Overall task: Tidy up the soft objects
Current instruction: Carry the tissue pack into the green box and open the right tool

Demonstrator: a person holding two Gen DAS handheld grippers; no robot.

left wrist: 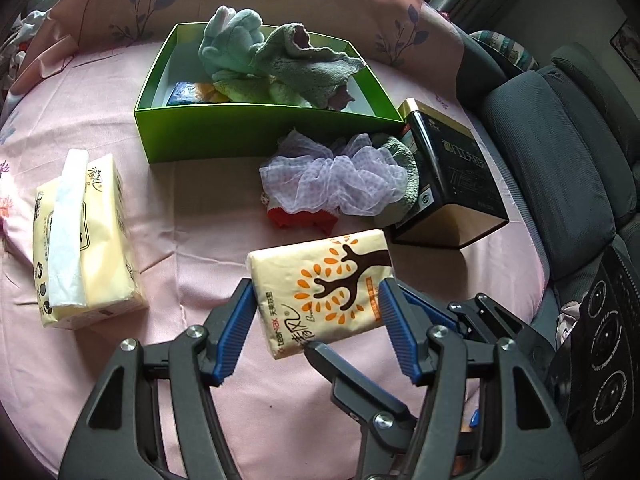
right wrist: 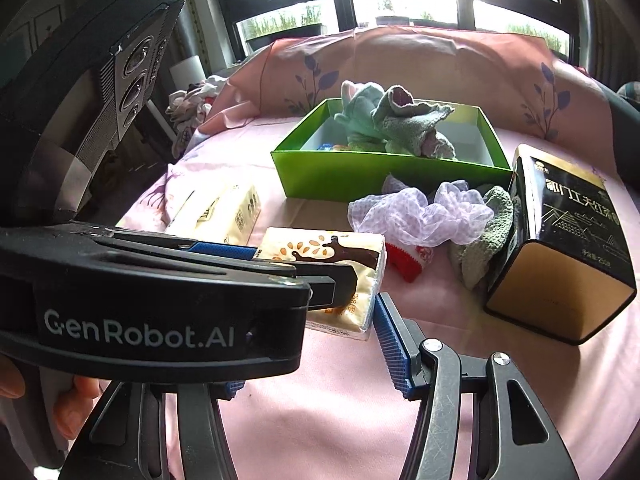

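Note:
A small cream tissue pack with a brown tree print lies between the blue pads of my left gripper, which is shut on its two sides. The pack also shows in the right wrist view, with the left gripper across it. My right gripper is open just behind the pack; its left finger is hidden by the left gripper's body. A green box at the back holds a mint plush and a grey-green towel. A lilac mesh scrunchie, a red sock and a grey cloth lie in front of it.
A large yellow tissue pack lies at the left. A black and gold tin lies on its side at the right, against the grey cloth. Everything rests on a pink cloth-covered round table. A dark sofa lies to the right.

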